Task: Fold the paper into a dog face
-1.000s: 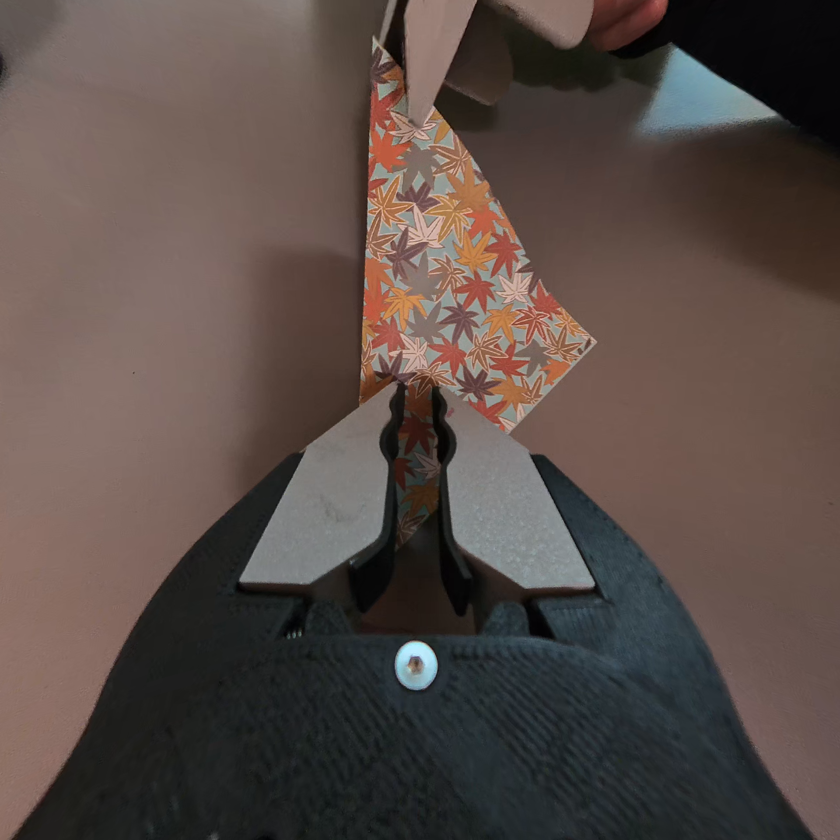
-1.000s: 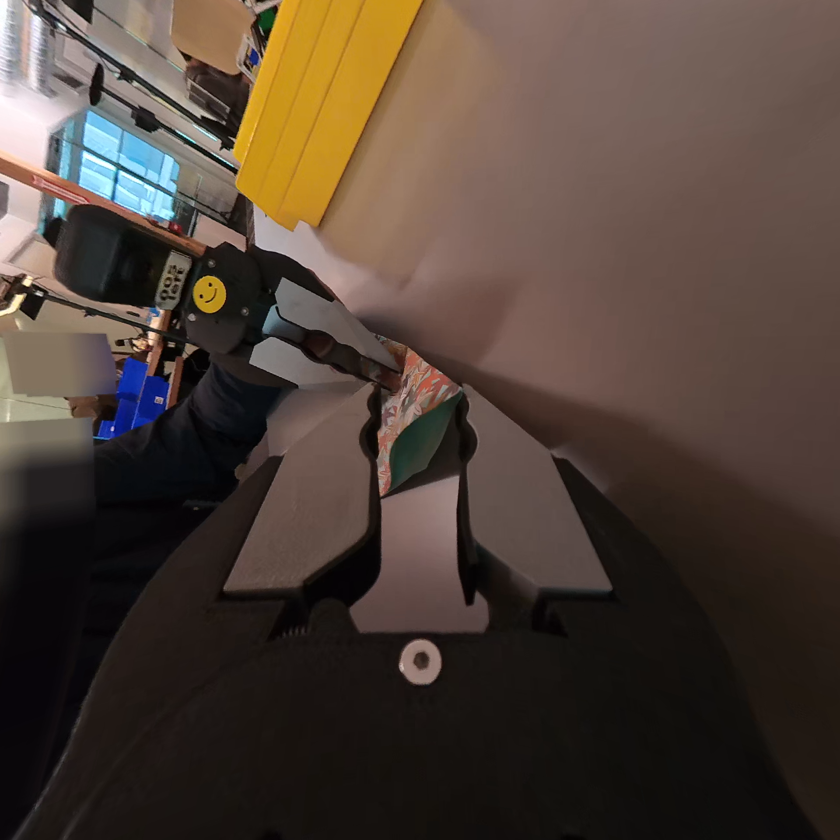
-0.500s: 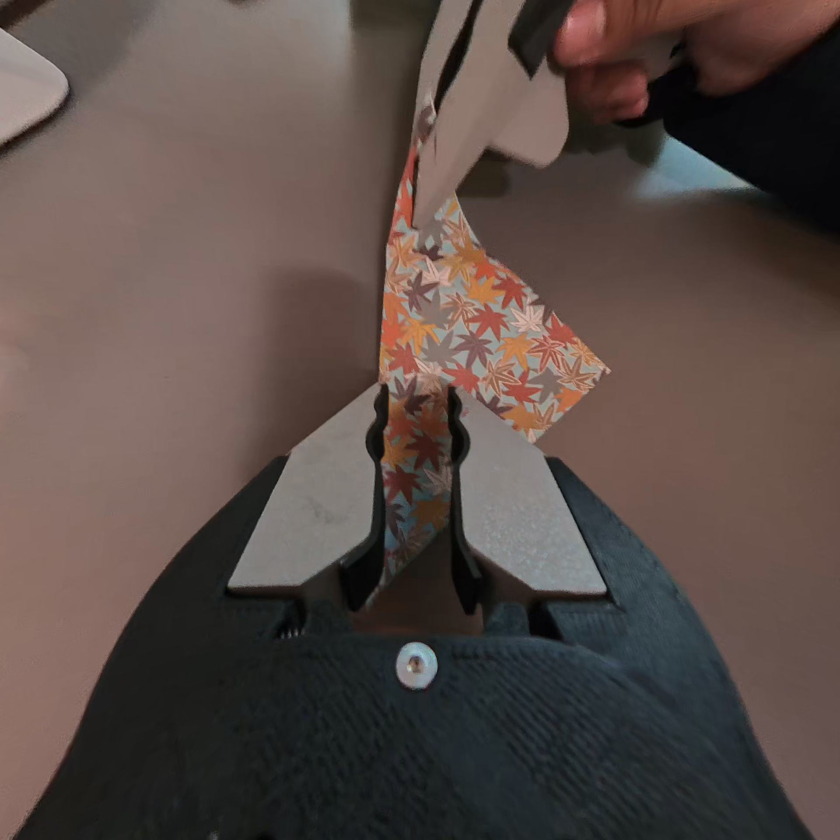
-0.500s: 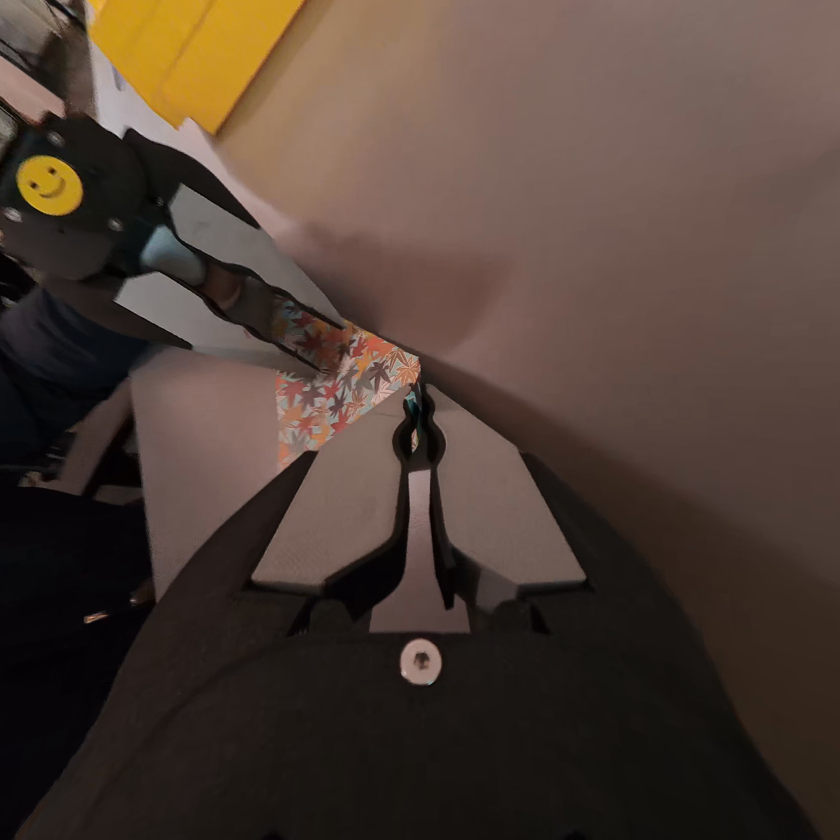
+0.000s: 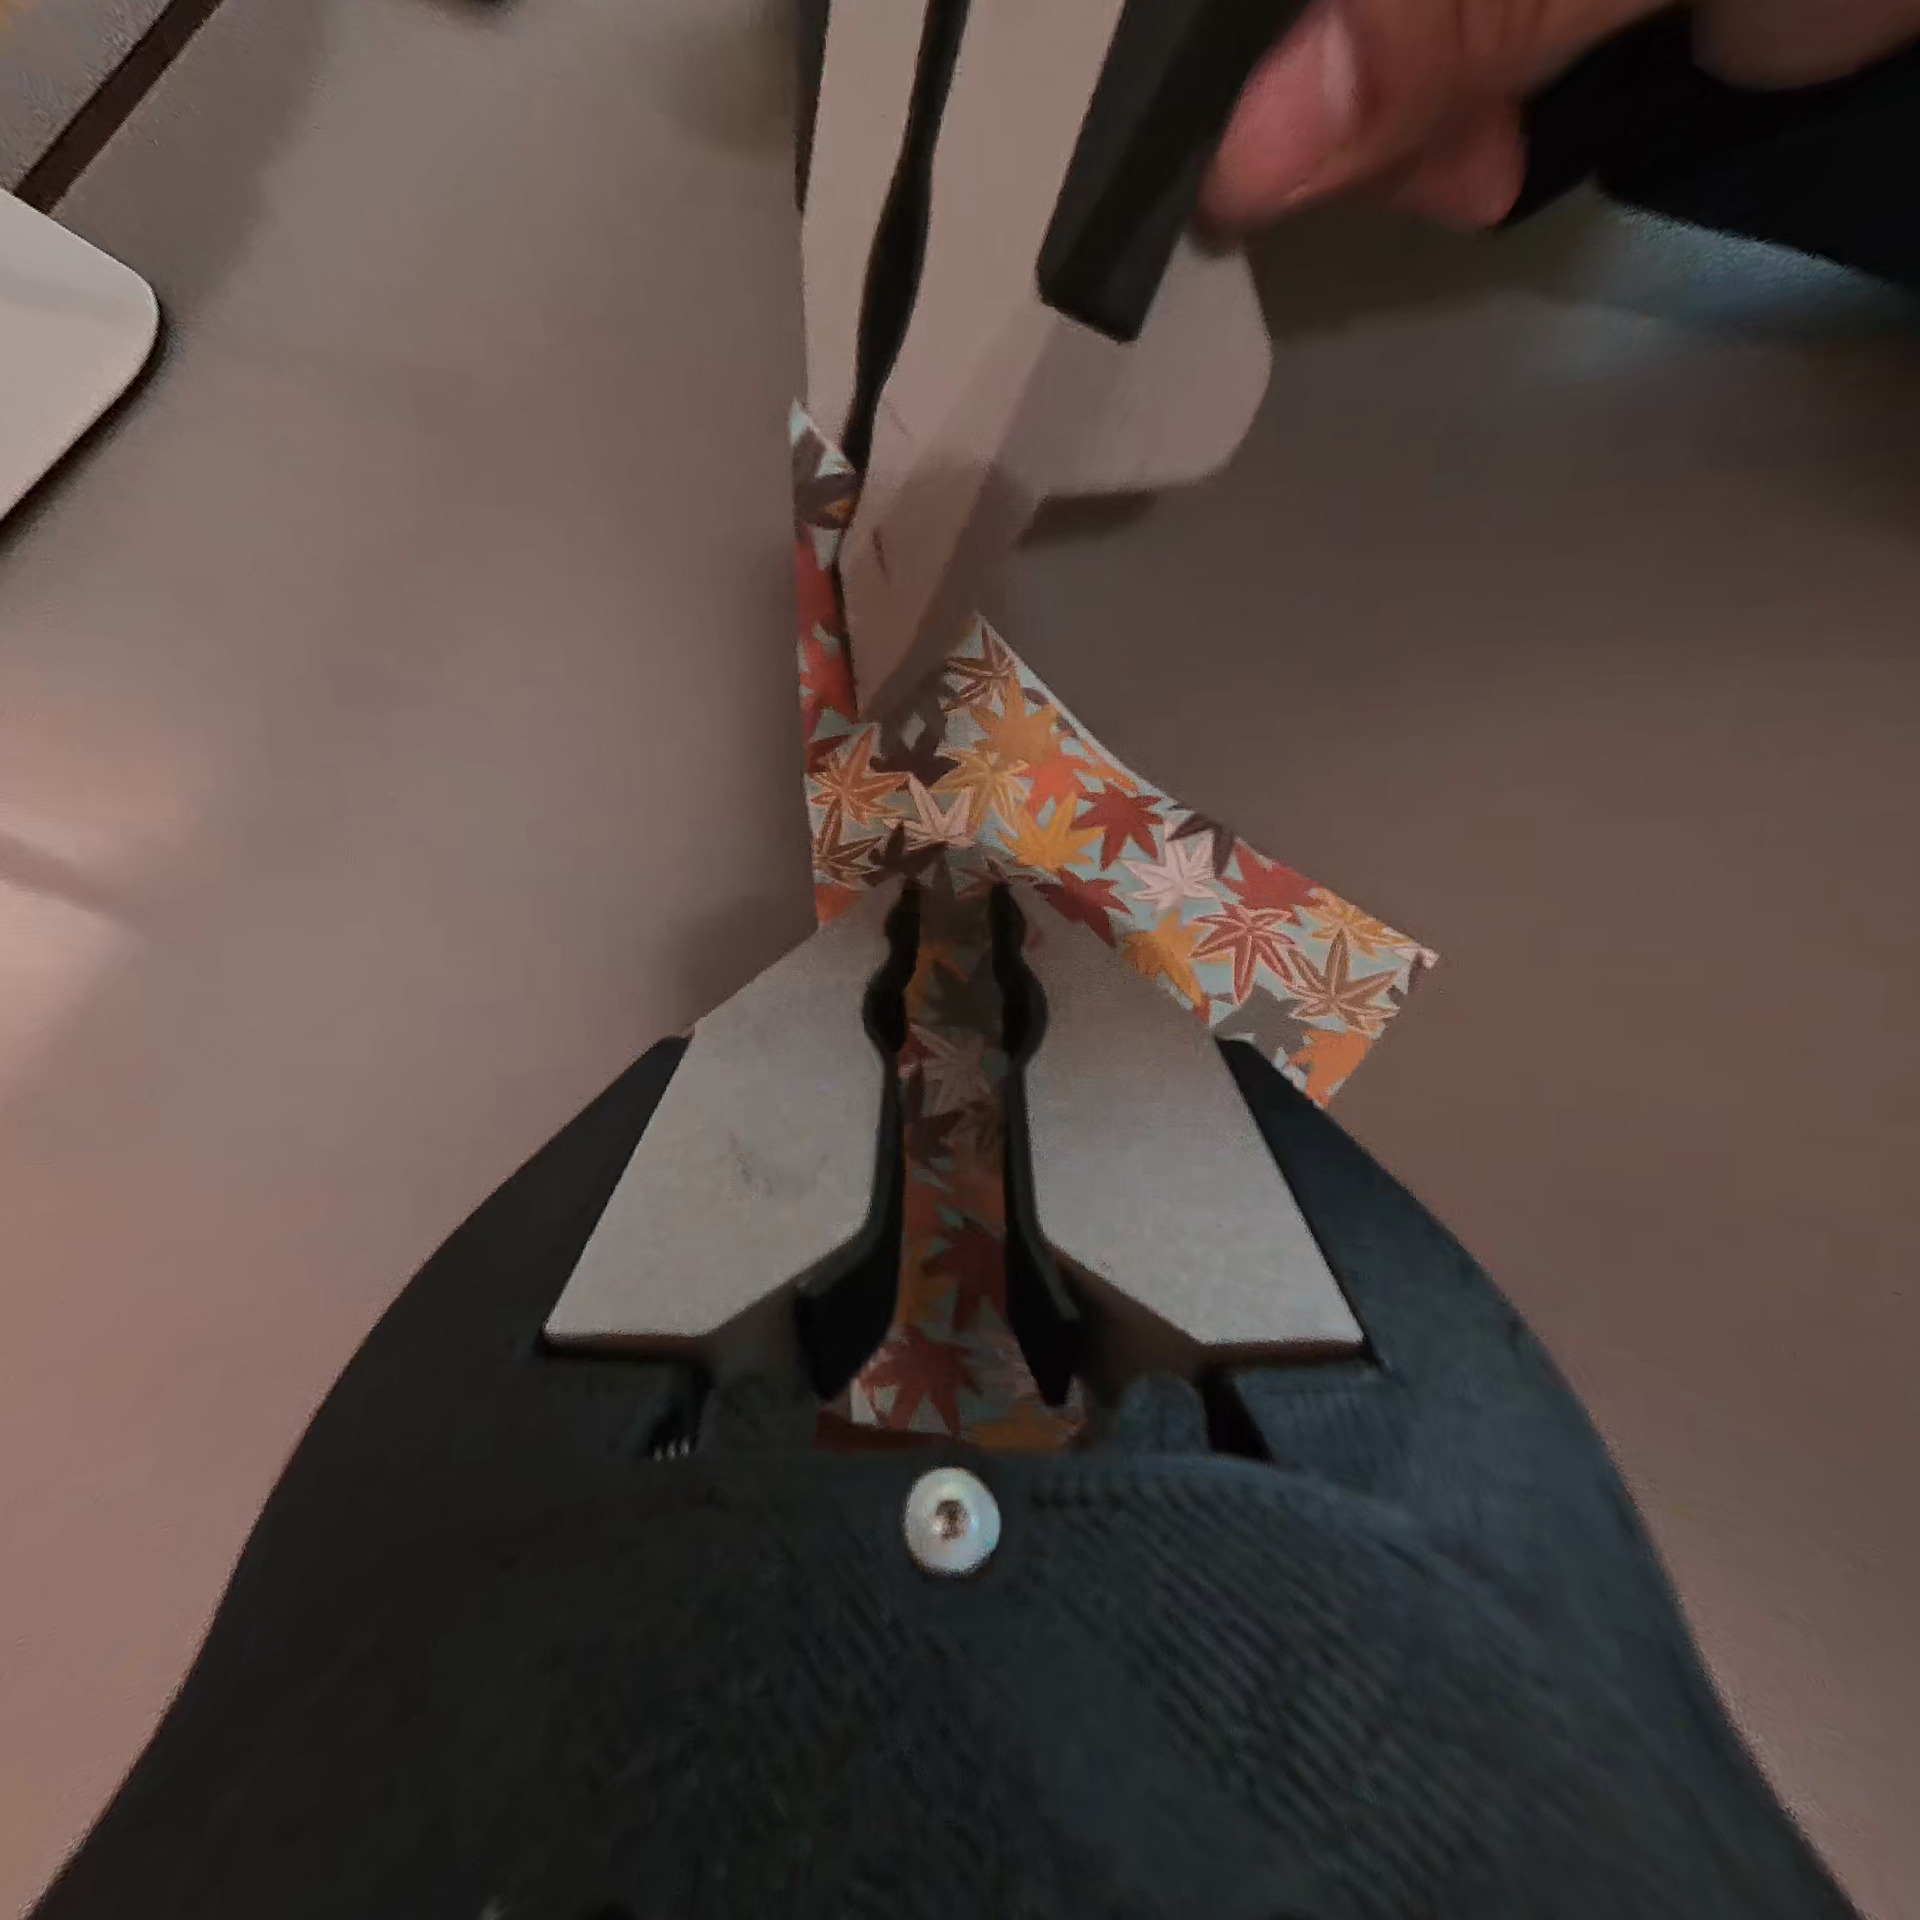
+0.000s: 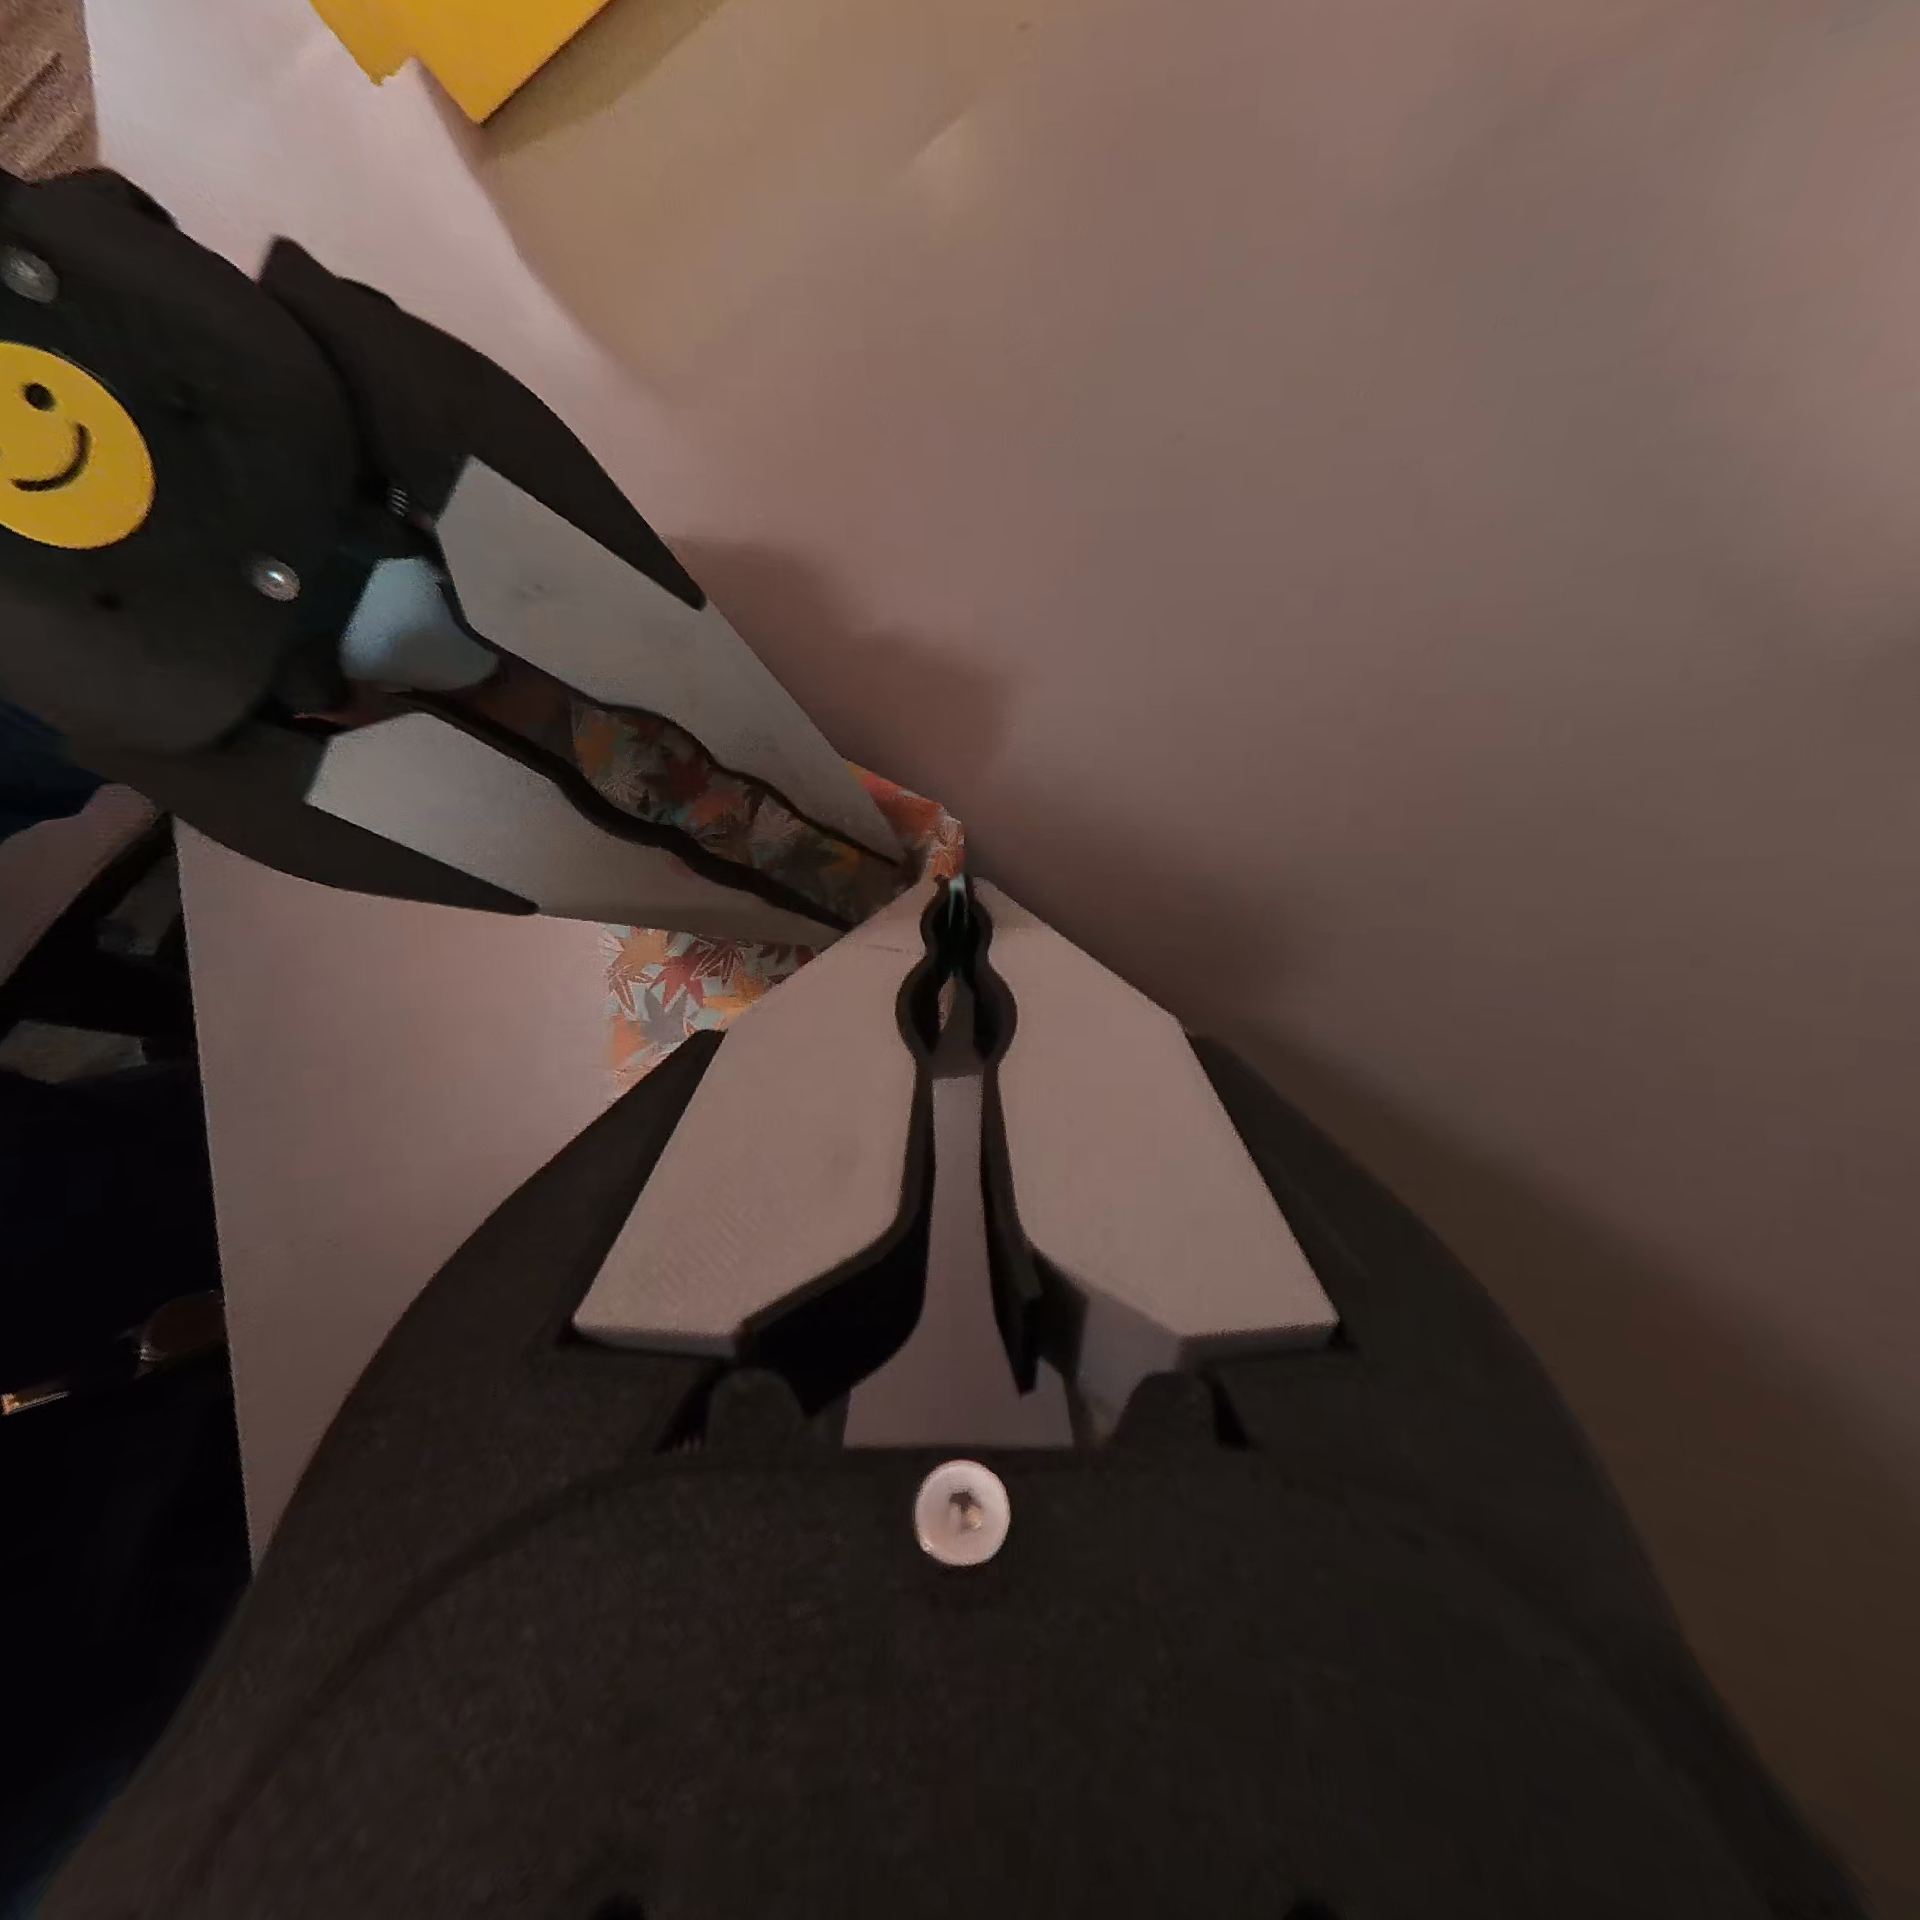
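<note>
Left gripper (image 5: 951, 914) clamps the leaf-print paper (image 5: 1049, 805); the sheet runs back between both fingers to their base, jaws nearly together on it. Right gripper (image 6: 954, 902) is pinched tight on a far edge of the same paper (image 6: 935, 826), its tips close beside the left gripper's tips (image 6: 883, 883). The paper is held above the tan table (image 5: 416, 623), bent sharply between the two grips, with one patterned flap sticking out to the right. A hand (image 5: 1382, 125) grips the right tool's handle. Yellow bin (image 6: 488, 52) at the table's far edge (contents not visible). White object (image 5: 62, 343), partly cut off, at left.
</note>
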`<state>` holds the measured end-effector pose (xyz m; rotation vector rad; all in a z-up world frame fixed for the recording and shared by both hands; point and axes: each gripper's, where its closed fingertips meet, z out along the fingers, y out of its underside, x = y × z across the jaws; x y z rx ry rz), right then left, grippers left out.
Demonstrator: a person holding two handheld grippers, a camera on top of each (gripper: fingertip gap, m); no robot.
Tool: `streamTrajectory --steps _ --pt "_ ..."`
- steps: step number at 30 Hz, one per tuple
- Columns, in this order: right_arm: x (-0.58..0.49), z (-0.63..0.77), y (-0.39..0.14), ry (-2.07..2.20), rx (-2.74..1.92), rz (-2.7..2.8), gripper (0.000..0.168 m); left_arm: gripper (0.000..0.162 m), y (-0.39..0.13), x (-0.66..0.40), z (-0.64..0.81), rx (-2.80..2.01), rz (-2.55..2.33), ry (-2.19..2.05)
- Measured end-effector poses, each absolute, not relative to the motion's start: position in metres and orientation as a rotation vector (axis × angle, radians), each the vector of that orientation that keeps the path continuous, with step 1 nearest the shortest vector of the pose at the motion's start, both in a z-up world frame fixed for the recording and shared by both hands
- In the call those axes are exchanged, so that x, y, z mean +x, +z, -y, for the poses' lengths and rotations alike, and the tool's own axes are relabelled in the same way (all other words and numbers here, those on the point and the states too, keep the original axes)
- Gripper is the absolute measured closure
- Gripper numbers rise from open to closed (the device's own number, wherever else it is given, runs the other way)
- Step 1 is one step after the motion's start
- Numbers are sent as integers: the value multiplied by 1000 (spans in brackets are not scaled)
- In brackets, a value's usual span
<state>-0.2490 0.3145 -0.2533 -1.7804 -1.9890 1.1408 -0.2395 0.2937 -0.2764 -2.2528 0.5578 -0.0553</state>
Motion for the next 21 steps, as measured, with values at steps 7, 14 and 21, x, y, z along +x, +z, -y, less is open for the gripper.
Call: streamTrajectory --steps 7,14,21 --pt "-247 -314 -253 1111 -1715 2034 168 160 -278 -246 -295 -2263 -525 -41" --pt "-248 -319 -258 954 -1538 2087 168 157 -278 -261 -298 -2268 -453 -67" --pt "-252 -317 -258 778 -1433 2097 168 154 -272 -267 -300 -2234 -457 -16"
